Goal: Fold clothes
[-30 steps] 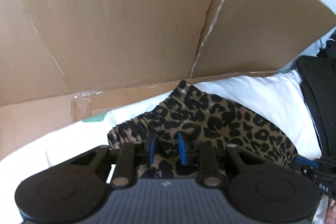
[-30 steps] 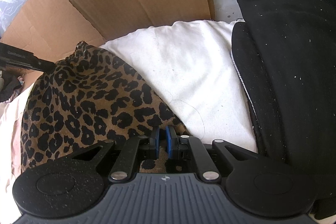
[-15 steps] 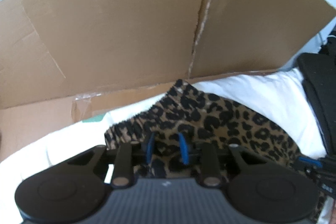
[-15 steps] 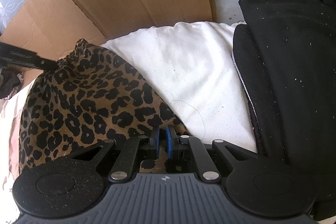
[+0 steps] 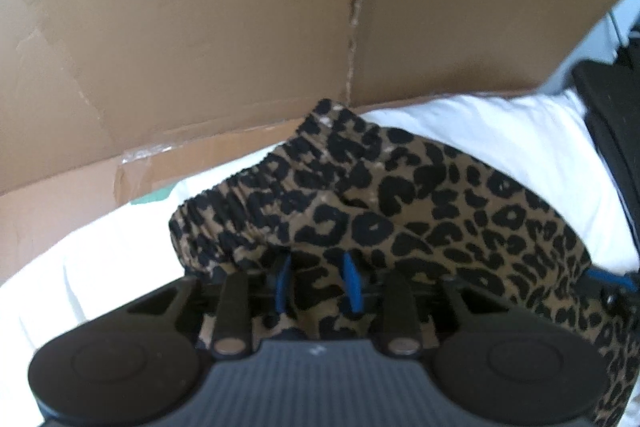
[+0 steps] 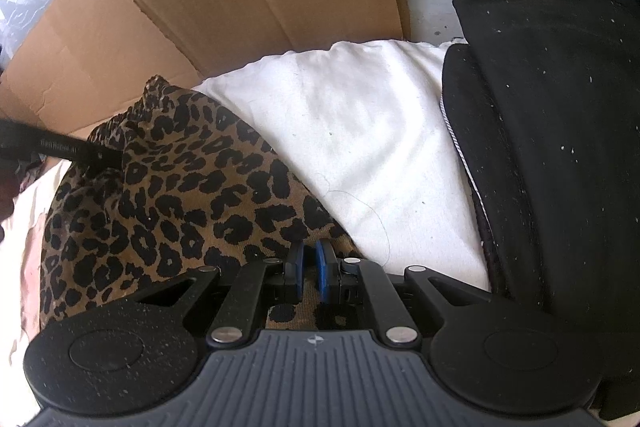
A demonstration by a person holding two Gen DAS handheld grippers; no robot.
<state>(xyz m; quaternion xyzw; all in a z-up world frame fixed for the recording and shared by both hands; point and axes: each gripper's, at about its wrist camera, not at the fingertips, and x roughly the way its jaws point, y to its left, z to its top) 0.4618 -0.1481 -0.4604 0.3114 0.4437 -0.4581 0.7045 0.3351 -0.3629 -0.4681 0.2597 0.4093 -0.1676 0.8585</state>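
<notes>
1. I have the one leopard-print garment [image 6: 176, 203] lying on the white bedding [image 6: 360, 131], just in front of the flattened cardboard [image 5: 200, 27] that stands behind it. Its gathered elastic waistband [image 5: 248, 203] faces the cardboard, on the left gripper's side.

2. My right gripper [image 6: 311, 269] is closed down narrow on the garment's near corner. The blue pads [image 6: 297, 267] stand almost together with leopard cloth pinched between them. I judge this grip is there to anchor that end so the cloth stays taut.

3. My left gripper [image 5: 316, 281] sits low over the cloth just below the waistband, and its jaws are opening. Leopard fabric lies between the two blue fingers [image 5: 351, 283], but there is a clear gap and I see no pinch, so I read it as letting go. From the right wrist view its black fingertip [image 6: 100, 157] touches the waistband end of the garment.

4. My judgement: the waistband end is being set down flat while the other end is kept in hand.

5. Count: one leopard garment; two grippers; one sheet of cardboard with a crease down it; one folded black garment [image 6: 560, 147] lying on the bedding to the right, well apart from the leopard piece. Whether the black pile is one item or several, I cannot tell.
</notes>
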